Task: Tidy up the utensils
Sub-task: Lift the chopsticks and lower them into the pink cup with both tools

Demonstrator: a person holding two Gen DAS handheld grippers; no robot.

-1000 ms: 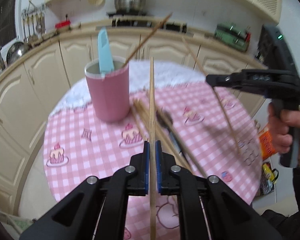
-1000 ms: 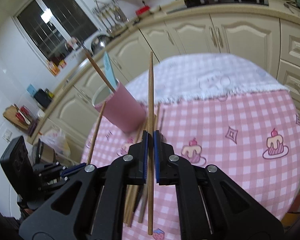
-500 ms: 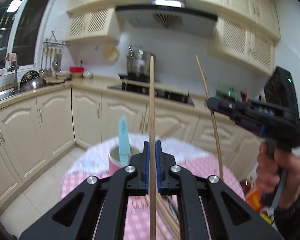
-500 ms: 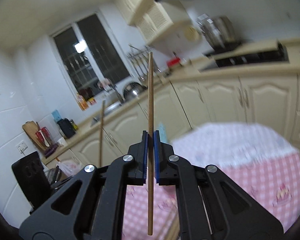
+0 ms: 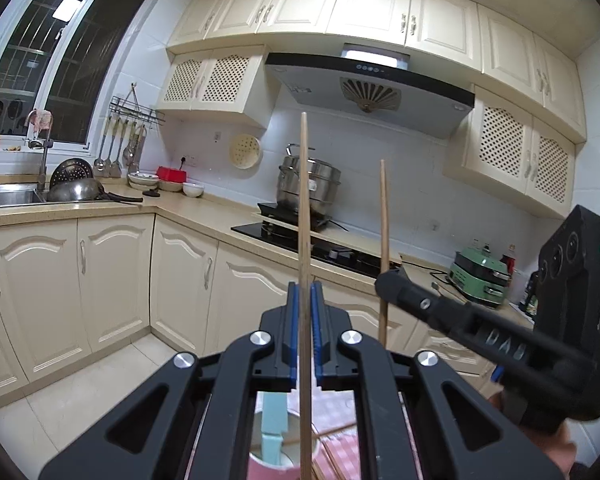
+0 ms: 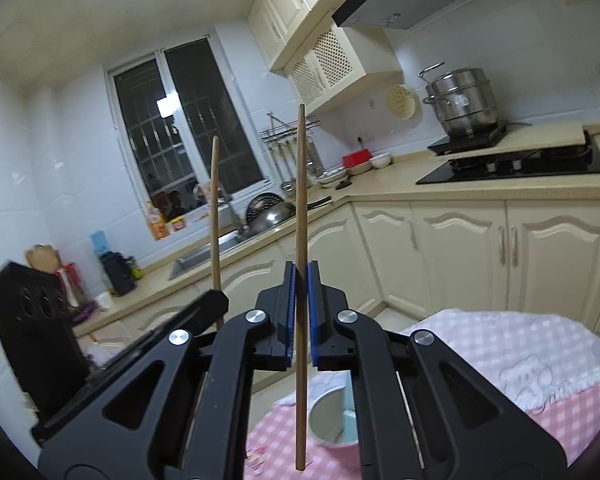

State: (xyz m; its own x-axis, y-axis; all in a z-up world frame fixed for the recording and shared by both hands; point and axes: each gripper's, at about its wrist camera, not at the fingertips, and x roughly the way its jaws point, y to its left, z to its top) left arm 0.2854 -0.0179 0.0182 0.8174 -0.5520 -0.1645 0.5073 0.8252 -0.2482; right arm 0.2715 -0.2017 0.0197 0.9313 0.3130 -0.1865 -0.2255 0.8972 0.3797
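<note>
A: Two chopsticks up, one per gripper?

B: Yes. My left gripper [image 5: 305,300] clamps its chopstick [image 5: 305,208] upright; my right gripper [image 6: 300,280] clamps the other chopstick [image 6: 300,200] likewise.

A: Holder?

B: I see the pink cup [image 6: 332,438] below both, on the checked tablecloth [image 6: 572,408], blue utensil [image 5: 274,420] inside.
</note>
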